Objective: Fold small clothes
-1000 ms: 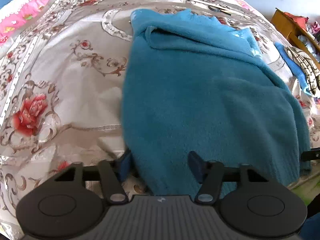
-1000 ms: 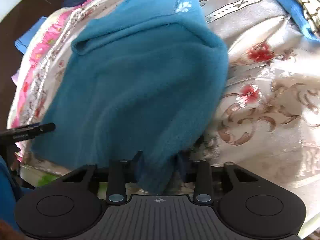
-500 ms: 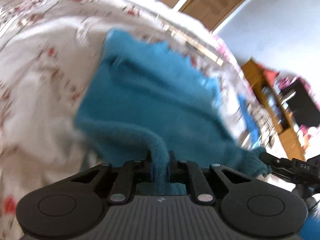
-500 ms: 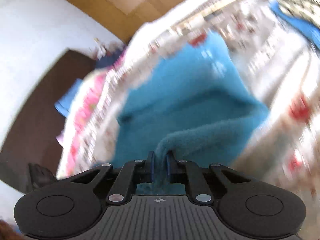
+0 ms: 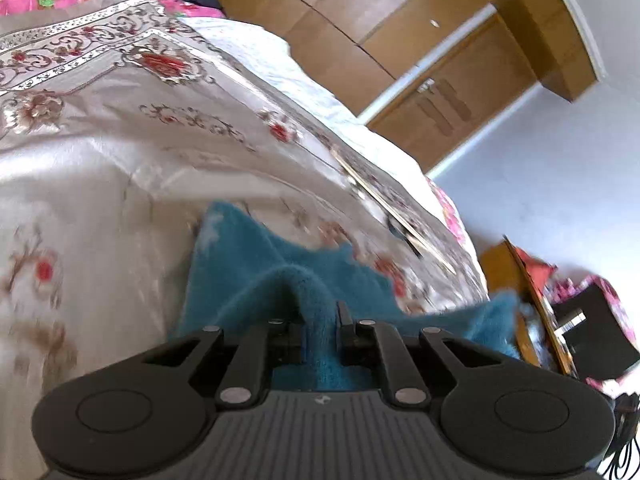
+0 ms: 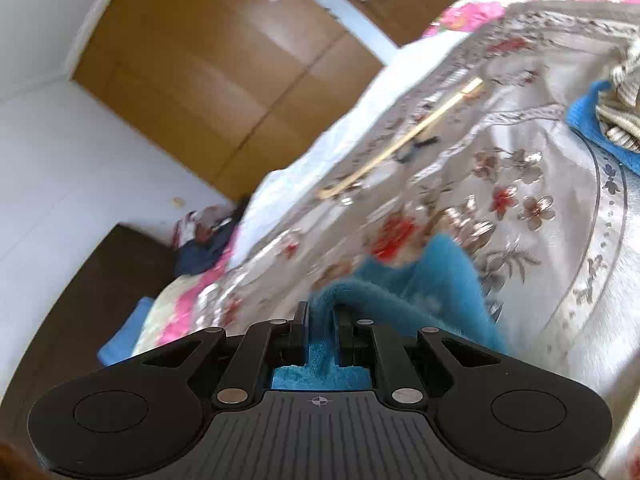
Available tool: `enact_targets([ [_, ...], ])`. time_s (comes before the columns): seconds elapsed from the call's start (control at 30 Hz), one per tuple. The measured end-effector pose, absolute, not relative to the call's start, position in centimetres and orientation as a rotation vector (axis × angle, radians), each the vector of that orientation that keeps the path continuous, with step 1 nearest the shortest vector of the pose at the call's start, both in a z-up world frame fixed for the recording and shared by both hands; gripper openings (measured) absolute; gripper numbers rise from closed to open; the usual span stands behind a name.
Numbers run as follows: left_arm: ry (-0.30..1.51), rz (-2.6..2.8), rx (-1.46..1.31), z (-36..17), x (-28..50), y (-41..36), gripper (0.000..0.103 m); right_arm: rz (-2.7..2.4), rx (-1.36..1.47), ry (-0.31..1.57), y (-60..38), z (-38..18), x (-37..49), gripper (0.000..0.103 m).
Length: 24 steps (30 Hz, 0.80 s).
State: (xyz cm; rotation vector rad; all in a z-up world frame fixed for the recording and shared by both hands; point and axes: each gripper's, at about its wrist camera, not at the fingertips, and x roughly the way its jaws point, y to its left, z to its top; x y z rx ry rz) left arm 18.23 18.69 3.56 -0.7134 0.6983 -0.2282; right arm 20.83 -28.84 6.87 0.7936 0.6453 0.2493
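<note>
Between both hand-held gripper (image 5: 320, 330) jaws: sweater (image 5: 256, 280)

I counted one teal sweater (image 5: 248, 276) on the one flowered bedspread (image 5: 120, 152), and I had two grippers, the left gripper (image 5: 320, 330) and the right gripper (image 6: 320, 328), each with two fingers. Beyond the sweater lay one pale stick (image 6: 404, 140). To the right of the sweater sat one blue cloth (image 6: 592, 124) with one striped piece (image 6: 624, 112) on top.
</note>
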Motion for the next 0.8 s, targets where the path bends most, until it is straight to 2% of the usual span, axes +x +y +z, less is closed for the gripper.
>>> enact_targets([
  [0.2, 0.743, -0.141, -0.776, -1.2, 22.7, 19.2, 0.024, 0.120, 0.844, 0.736, -28.9, 0.9, 27.1, 0.016],
  [0.27, 0.728, -0.145, -0.851, -2.1, 22.7, 19.9, 0.029, 0.113, 0.855, 0.748, -29.0, -0.2, 27.6, 0.021],
  [0.33, 0.727, -0.153, -0.921, -2.5, 22.6, 20.7, 0.029, 0.144, 0.857, 0.741, -28.8, -0.4, 27.6, 0.034],
  [0.43, 0.722, -0.141, -0.964, -2.5, 22.2, 21.0, 0.029, 0.193, 0.820, 0.699, -28.3, 0.8, 27.0, 0.048],
  [0.53, 0.690, -0.132, -1.030, -2.0, 21.4, 21.0, 0.036, 0.213, 0.811, 0.655, -28.4, 2.2, 26.2, 0.059],
  [0.63, 0.637, -0.083, -1.083, -1.3, 20.3, 21.4, 0.039, 0.211, 0.753, 0.663, -27.9, 2.8, 25.4, 0.059],
  [0.73, 0.530, 0.117, -0.900, 1.2, 18.6, 21.4, 0.055, 0.199, 0.705, 0.674, -27.6, 2.7, 24.2, 0.059],
  [0.8, 0.506, 0.193, -0.799, 2.3, 17.9, 21.3, 0.058, 0.176, 0.673, 0.677, -27.6, 2.5, 23.4, 0.059],
])
